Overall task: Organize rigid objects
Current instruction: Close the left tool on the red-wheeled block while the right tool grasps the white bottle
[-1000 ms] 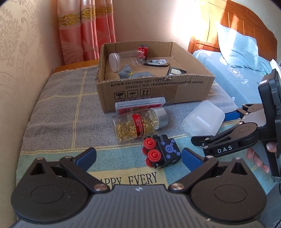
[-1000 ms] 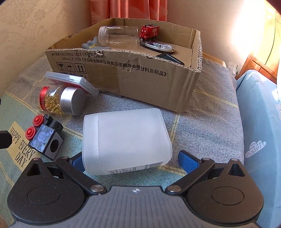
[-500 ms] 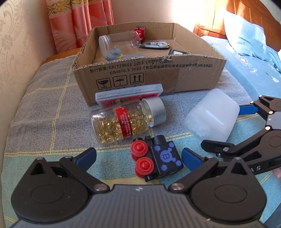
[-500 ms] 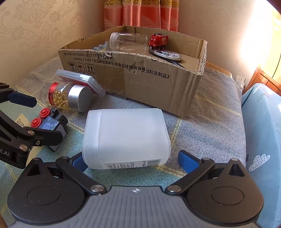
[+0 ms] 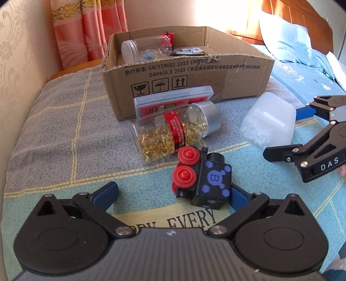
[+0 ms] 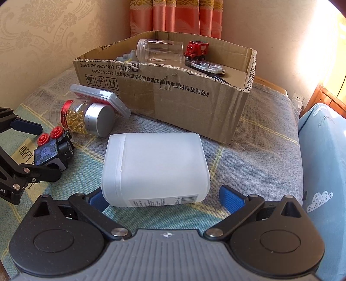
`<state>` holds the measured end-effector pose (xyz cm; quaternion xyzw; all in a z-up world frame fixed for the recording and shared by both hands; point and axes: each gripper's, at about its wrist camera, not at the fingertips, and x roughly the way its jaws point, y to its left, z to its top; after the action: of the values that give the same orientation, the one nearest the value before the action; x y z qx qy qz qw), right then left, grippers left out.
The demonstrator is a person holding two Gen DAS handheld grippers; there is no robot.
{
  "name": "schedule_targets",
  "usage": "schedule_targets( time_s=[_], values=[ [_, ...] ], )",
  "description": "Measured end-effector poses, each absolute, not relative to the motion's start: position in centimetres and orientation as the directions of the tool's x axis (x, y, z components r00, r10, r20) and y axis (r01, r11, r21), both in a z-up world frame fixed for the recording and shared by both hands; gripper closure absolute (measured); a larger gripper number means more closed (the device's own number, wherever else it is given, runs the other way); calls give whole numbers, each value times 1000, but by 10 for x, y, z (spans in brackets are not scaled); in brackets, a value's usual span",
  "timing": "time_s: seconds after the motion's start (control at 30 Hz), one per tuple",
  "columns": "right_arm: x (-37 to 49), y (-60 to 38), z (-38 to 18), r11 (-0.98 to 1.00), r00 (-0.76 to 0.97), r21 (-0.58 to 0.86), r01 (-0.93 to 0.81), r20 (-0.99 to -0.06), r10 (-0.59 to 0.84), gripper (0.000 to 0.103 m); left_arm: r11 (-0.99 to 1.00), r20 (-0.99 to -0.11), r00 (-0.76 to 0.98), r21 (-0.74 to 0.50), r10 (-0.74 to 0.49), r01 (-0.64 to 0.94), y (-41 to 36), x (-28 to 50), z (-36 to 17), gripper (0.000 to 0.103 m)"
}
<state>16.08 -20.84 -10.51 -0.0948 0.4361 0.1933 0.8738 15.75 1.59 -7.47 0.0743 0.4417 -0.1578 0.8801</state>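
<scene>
Frosted white plastic jar (image 6: 154,168) lies on its side on the blanket, between my right gripper (image 6: 161,197) fingers, spread, not clamped | black toy block with red knobs (image 5: 201,179) sits inside my open left gripper (image 5: 173,191) | advice: centre, squeeze evenly, lift into brown cardboard box (image 6: 173,95).

Pink curtain (image 5: 86,28) with gold trim in the corner behind; patterned cream wallpaper (image 6: 43,28) to the side; checked grey-and-teal blanket (image 5: 60,121) printed "HAPPY EVERY"; blue pillow (image 5: 287,41) against wooden headboard (image 5: 302,15); white wall socket (image 6: 298,101).
</scene>
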Motion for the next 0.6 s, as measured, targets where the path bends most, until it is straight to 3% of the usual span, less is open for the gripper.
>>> schedule_targets(
  time_s=[0.37,0.5,0.6],
  values=[
    [160,-208,-105,908,549,3,-419,-796,256,0,906,-786,554,-16,-273,424,10,154,-75,4],
    [160,-208,-105,908,551,3,-419,-794,256,0,888,-764,568,-14,-306,459,4,150,-71,25],
    [160,-209,-105,908,551,3,-419,-794,257,0,880,-758,568,-16,-320,475,1,151,-70,35]
  ],
)
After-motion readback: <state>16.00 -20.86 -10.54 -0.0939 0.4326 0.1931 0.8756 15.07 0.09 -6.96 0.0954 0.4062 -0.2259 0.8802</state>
